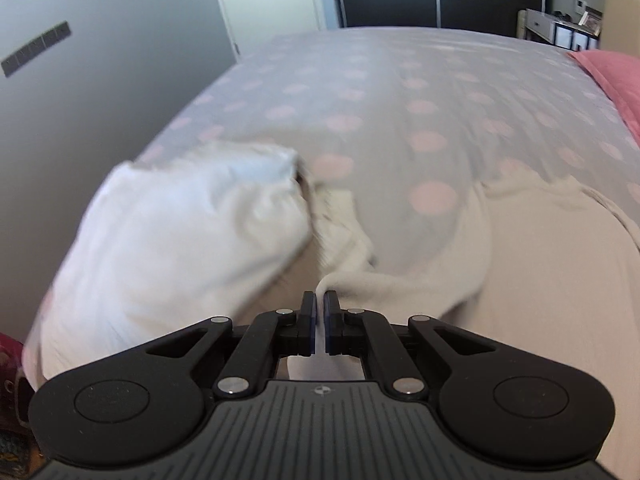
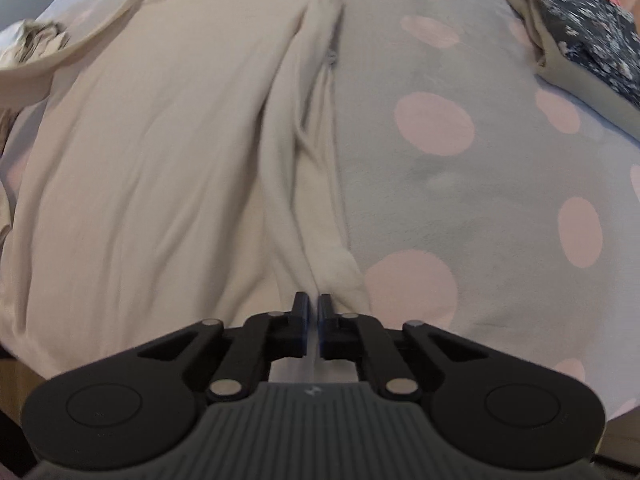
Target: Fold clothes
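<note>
A long cream-beige knit garment (image 2: 160,140) lies spread flat on a pale grey bedspread with pink polka dots (image 2: 460,200), its length running away from the right wrist camera and a narrow folded strip along its right edge. The right gripper (image 2: 314,300) sits at the near end of that strip, its black fingers drawn almost together with only a thin slit between them, pinching a ridge of the cream fabric that rises just ahead of the tips.

In the left wrist view, the left gripper (image 1: 320,298) is likewise nearly closed, clamped on a peaked fold of the same garment (image 1: 540,280), whose cloth spreads to the right and under the tool. A blurred, bunched white cloth (image 1: 180,232) lies just left of the tips, overlapping the cream fabric.

Folded dark floral-print clothing (image 2: 580,32) rests on a beige piece at the far right of the bedspread, well apart from the right gripper.
</note>
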`<state>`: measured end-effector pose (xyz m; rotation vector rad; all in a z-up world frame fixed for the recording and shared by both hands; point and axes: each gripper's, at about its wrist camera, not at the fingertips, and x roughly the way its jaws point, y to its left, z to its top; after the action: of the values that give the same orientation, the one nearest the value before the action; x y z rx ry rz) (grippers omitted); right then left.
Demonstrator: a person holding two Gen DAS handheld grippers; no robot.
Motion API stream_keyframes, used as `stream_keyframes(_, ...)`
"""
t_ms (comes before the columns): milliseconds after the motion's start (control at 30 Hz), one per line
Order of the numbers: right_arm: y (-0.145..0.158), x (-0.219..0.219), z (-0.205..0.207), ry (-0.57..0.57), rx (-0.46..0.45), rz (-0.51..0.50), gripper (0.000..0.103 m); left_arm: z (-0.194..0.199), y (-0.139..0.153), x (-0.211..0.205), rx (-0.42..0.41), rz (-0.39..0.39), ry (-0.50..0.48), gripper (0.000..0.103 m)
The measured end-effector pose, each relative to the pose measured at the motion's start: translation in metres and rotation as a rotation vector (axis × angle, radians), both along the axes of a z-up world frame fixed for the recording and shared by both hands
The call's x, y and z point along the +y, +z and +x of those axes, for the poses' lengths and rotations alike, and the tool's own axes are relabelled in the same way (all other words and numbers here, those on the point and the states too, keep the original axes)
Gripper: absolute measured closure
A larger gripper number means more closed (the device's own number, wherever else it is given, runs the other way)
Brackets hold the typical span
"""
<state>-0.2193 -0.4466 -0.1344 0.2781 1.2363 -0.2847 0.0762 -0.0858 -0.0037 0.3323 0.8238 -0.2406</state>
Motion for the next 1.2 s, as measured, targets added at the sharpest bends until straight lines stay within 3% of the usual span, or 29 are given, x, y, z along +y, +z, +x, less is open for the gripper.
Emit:
stream_keyframes(300, 0.044, -0.071, 0.011, -0.232, -0.062, -0.075, 0.099, 0.077, -0.015, 0.020, 0.005, 0.044, 0.154, 0.101)
stream_keyframes(600, 0.072, -0.164, 0.009, -0.490, -0.076, -0.231, 0.099, 0.097, -0.029, 0.019, 0.007, 0.077, 0.197, 0.101)
stream_keyframes(767, 0.067, -0.202, 0.008, -0.580, -0.072, -0.314, 0.099, 0.105, -0.036, 0.014, 0.000, 0.118, 0.211, 0.101)
stream_keyframes(867, 0.062, -0.208, 0.011, -0.569, -0.065, -0.265, 0.097, 0.108, -0.041, 0.010, 0.011, 0.145, 0.204, 0.101)
stream_keyframes(1000, 0.063, -0.209, 0.013, -0.558, -0.090, -0.216, 0.089, 0.105, -0.038, 0.009, 0.003, 0.125, 0.190, 0.091)
stream_keyframes(1067, 0.063, -0.210, 0.015, -0.552, -0.102, -0.192, 0.076, 0.102, -0.033, 0.006, -0.015, 0.097, 0.183, 0.084)
stream_keyframes(1200, 0.079, -0.200, 0.040, -0.475, -0.241, -0.101, 0.076, 0.095, -0.021, -0.011, -0.076, 0.037, 0.127, 0.074)
